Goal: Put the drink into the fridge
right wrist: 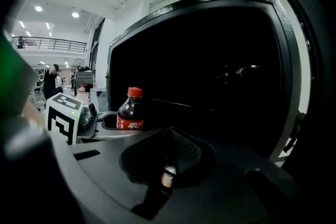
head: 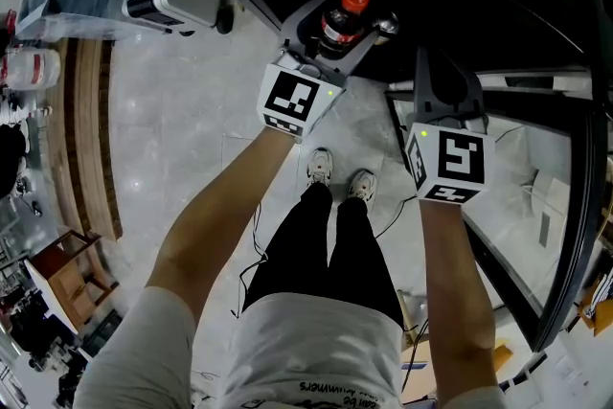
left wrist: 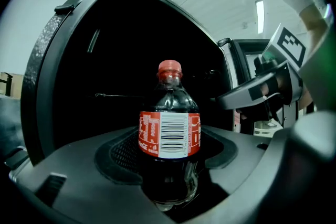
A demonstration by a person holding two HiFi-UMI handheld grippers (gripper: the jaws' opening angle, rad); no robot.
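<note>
One cola bottle in left gripper, right gripper closed (fridge ahead)

The inside of the fridge was just black in every view, so no telling what sat in there. From the head view the bottle only showed its cap and shoulders, with the rest buried behind the left tongs. The tips of the right tongs melted into the dark too. The label print was too small to read from the right gripper view, and the background person was a dim smudge.
</note>
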